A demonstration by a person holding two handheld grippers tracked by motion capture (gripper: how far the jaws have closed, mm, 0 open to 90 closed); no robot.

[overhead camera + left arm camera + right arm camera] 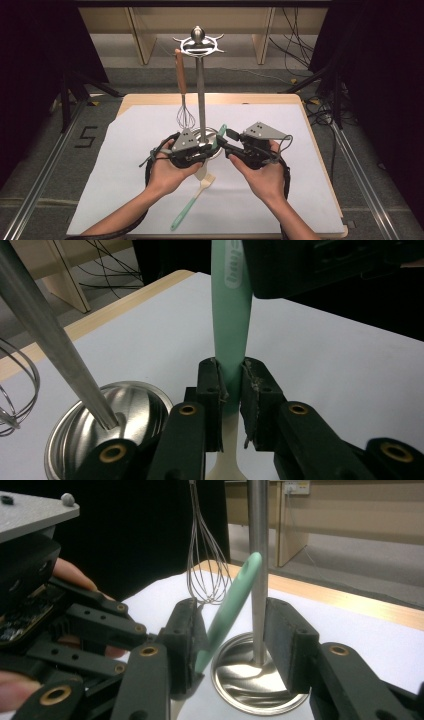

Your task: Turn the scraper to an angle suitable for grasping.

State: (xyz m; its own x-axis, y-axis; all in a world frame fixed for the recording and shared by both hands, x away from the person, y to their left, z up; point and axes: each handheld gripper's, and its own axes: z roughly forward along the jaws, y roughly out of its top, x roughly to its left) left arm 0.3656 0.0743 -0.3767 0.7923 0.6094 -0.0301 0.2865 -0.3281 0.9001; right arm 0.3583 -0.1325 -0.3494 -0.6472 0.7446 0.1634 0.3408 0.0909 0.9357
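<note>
My left gripper (207, 149) (231, 371) is shut on a mint-green utensil handle (221, 132) (231, 325), just above where it turns cream. The handle rises at a slant beside the base (209, 136) of a steel hanging stand (201, 95). My right gripper (225, 140) (232, 611) is open, its jaws standing either side of the handle's upper part (232, 592). The handle leans close to the left jaw and is well apart from the right one. A whisk (184, 112) (207, 575) with a wooden handle hangs from a hook on the stand.
A second green-handled utensil (191, 204) with a cream head lies on the white sheet (300, 165) in front of my hands. The stand's round base (125, 410) (250, 680) and pole sit right behind the jaws. The table's wooden edge (320, 150) runs along the right.
</note>
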